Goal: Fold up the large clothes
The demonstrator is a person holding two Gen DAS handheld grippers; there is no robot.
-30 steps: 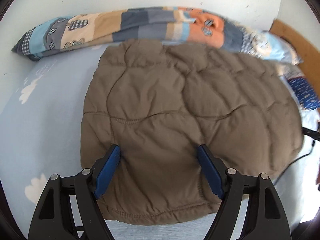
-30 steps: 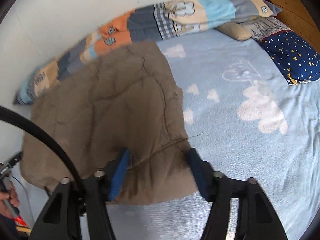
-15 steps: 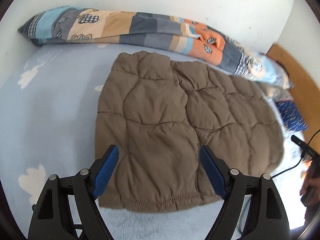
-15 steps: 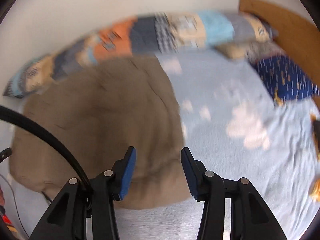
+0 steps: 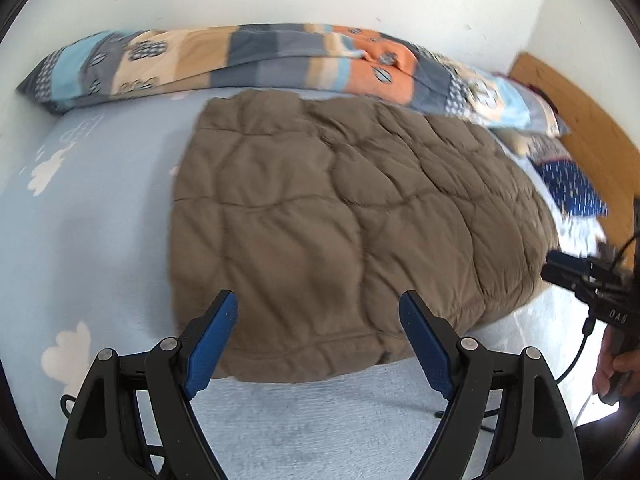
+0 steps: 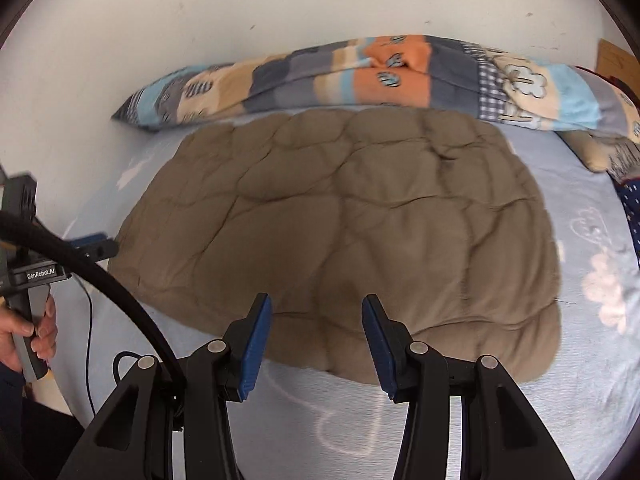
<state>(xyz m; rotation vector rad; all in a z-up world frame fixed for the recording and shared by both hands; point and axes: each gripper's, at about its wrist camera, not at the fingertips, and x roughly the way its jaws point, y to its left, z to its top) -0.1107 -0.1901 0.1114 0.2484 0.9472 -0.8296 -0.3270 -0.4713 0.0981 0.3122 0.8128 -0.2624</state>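
A brown quilted jacket lies folded and flat on the light blue bed sheet, its hem nearest to me. My left gripper hovers over that hem, open wide, with nothing pinched between its blue pads. In the right wrist view the jacket fills the middle. My right gripper hangs above its near edge, jaws partly apart and holding nothing. Neither gripper touches the cloth.
A patchwork blanket roll runs along the white wall behind the jacket. A navy star pillow and a wooden headboard stand at the right. A hand on the left tool's handle and a black cable show at the left edge.
The right gripper came off the jacket's corner and swung round, so the jacket now sits centred ahead of it. The left gripper drew back and up; the hem now lies between its fingers' bases.
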